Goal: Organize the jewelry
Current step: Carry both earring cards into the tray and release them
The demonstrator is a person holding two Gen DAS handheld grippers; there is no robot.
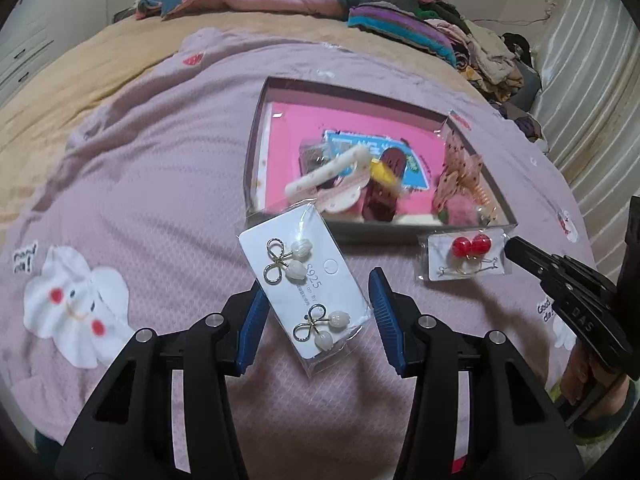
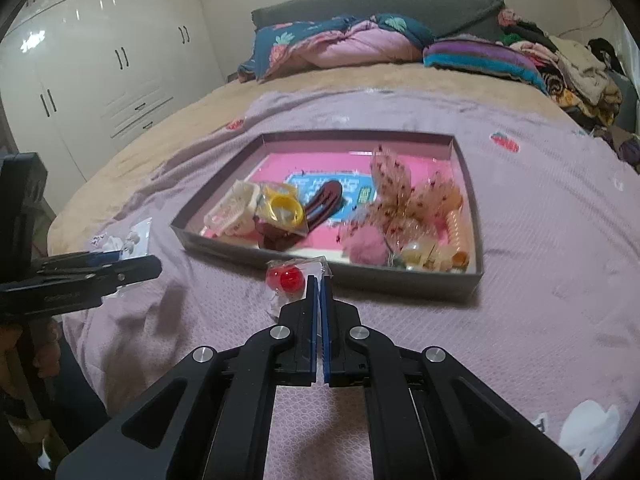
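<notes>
Lilac bedding [image 2: 520, 240] is covering the bed, with the shallow grey box [image 2: 468, 280] sitting open in the middle of it and serving as the landmark for everything else. Both tools are pointing down at a slant toward the box's near wall.

The left tool [image 1: 316, 312] is hovering just short of the box's near-left corner, its blue pads part-way apart and pressing on the edges of a white earring card [image 1: 304, 276] in a clear sleeve, which is tilting up toward the box; two pairs of bow-and-pearl earrings are showing on it.

The right tool [image 2: 319, 280] is standing just in front of the near wall with its pads squeezed together on the edge of a small packet holding red ball earrings [image 2: 285, 278]. From the left wrist view that packet [image 1: 466, 260] is hanging just outside the box's near-right corner.

Inside the box, hair clips, a yellow ring [image 2: 282, 210], a dotted fabric bow [image 2: 394, 188] and a pink pompom [image 2: 366, 244] are crowding the near half, over a pink lining.

Beyond the box, crumpled quilts and a heap of clothes are lying along the headboard; white wardrobes are standing to its left.
</notes>
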